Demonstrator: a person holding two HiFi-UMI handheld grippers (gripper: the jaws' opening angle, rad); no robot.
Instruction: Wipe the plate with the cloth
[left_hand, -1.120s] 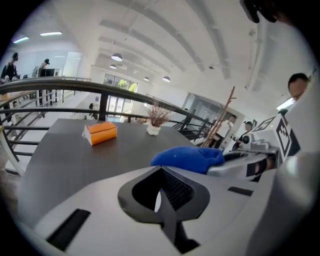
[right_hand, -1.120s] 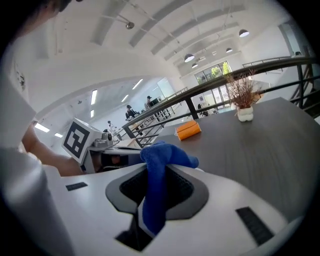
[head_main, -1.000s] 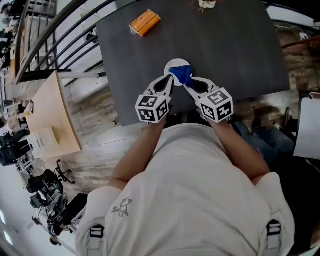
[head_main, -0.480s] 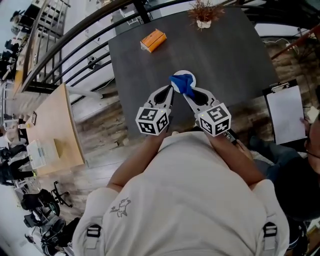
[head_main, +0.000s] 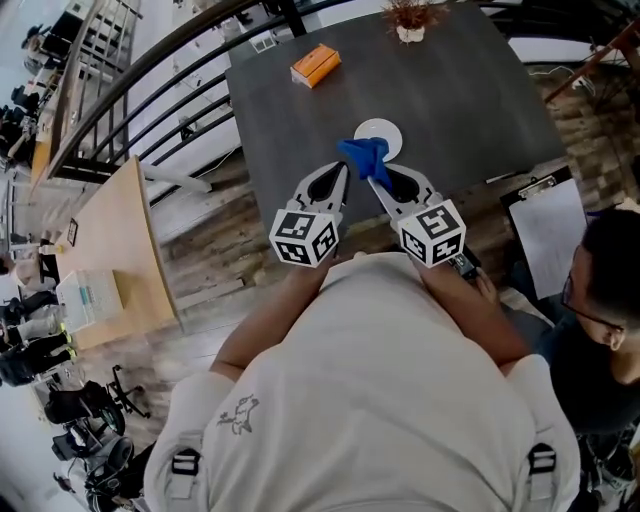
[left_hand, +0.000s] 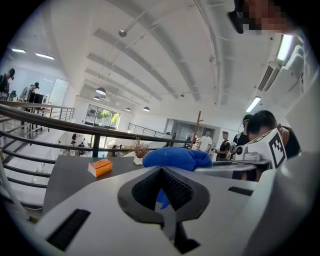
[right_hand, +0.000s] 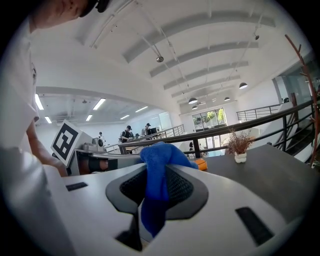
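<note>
- Orange box (head_main: 315, 65): lies at the far left of the dark worktop (head_main: 470, 110), well apart from everything else.
- Left tool (head_main: 341, 172): jaws drawn together. A small blue strip of cloth shows between the pads in its own view, but how much is caught is hard to make out.
- Cloth (head_main: 364, 156): blue, bunched between the two tool tips. It overlaps the plate's near rim; contact cannot be told.
- Plate (head_main: 383, 133): white, on the worktop, with its near part hidden behind the cloth.
- Right tool (head_main: 376, 176): clamped on the cloth, which runs down between its pads.
- Potted plant (head_main: 410, 22): stands at the far edge, cut off at the top.
- Clipboard (head_main: 545, 230): lies beyond the worktop's right edge.
</note>
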